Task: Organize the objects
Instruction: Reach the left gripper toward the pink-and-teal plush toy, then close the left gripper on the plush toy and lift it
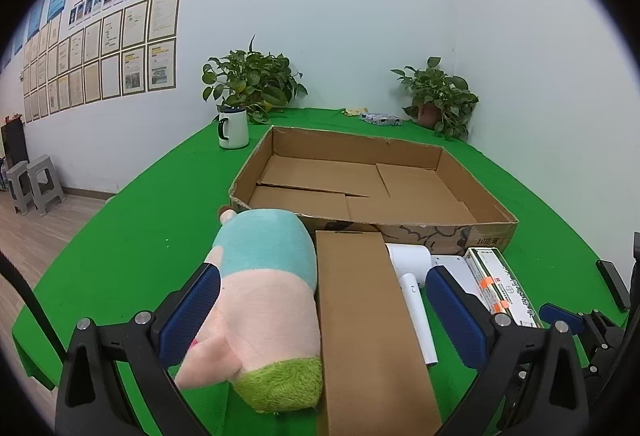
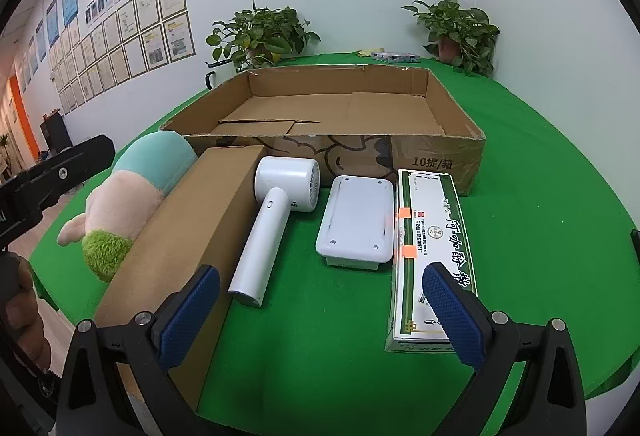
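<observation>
Both grippers released, fingers spread wide, nothing grasped. Left gripper (image 1: 320, 312) hovers over plush toy (image 1: 264, 300) and brown box (image 1: 368, 324). Right gripper (image 2: 320, 312) hovers above green counter (image 2: 540, 236) near hair dryer (image 2: 272, 220), white device (image 2: 356, 224), green-white carton (image 2: 434, 248). All lie before the empty cardboard tray (image 2: 440, 155).
</observation>
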A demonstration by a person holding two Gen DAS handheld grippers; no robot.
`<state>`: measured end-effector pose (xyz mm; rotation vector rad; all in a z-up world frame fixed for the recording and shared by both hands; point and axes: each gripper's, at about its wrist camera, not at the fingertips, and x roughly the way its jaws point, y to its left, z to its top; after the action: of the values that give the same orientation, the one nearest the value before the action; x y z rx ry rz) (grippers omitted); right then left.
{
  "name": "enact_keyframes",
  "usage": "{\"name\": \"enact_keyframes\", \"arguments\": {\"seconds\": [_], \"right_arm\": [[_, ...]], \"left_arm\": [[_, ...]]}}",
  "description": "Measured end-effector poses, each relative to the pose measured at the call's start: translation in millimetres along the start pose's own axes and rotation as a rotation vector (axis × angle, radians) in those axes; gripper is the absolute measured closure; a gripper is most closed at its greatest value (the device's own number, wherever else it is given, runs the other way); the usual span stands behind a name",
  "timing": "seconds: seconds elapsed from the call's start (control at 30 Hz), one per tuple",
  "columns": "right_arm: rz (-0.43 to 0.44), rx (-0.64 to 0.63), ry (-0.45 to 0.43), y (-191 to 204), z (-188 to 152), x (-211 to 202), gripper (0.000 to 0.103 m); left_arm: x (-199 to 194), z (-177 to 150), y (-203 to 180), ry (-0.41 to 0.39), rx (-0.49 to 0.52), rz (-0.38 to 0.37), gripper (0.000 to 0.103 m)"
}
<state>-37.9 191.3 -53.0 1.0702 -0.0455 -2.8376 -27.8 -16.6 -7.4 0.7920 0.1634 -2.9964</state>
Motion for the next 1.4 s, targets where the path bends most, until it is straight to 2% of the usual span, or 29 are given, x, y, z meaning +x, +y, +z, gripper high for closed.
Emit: {"name": "enact_keyframes", "arguments": {"seconds": [0.33, 0.57, 0.7, 0.8, 0.9, 1.03, 1.13, 1.27, 1.4], "right_arm": [[-0.015, 0.009, -0.010, 3.3, 8.1, 3.5, 0.001], [0.025, -0.016, -0.027, 13.1, 15.4, 5.1, 0.001], [0.150, -0.030, -0.076, 18.5, 17.7, -2.7, 0.003], [0.286, -0.049, -0.124, 25.9, 18.4, -11.9, 0.003], [0.392, -0.048, -0.134, 31.2, 18.6, -14.2, 0.003], [0.454, -0.056, -0.125, 39.4, 18.7, -16.0, 0.003], [0.482, -0.059, -0.116, 45.9, 20.2, -16.5, 0.002], [0.506, -0.058, -0.090, 48.9, 20.8, -15.3, 0.003], [0.509, -0.063, -0.069, 58.2, 25.4, -12.4, 0.003]], "left_arm": [[1.5, 9.6, 15.7, 0.006, -0.003, 0.004, 0.001], [-1.2, 11.4, 32.4, 0.009, -0.011, 0.021, 0.001], [4.1, 7.9, 43.9, 0.079, -0.059, -0.036, 0.001], [17.4, 1.7, 46.4, 0.142, -0.059, -0.026, 0.001], [39.0, -9.1, 52.6, 0.217, -0.083, -0.040, 0.001], [62.3, -27.4, 61.6, 0.309, -0.107, -0.069, 0.008], [63.6, -32.4, 67.1, 0.301, -0.134, -0.105, 0.010], [58.8, -33.6, 68.6, 0.292, -0.118, -0.122, 0.022], [50.1, -36.7, 80.6, 0.292, -0.147, -0.156, 0.029]]}}
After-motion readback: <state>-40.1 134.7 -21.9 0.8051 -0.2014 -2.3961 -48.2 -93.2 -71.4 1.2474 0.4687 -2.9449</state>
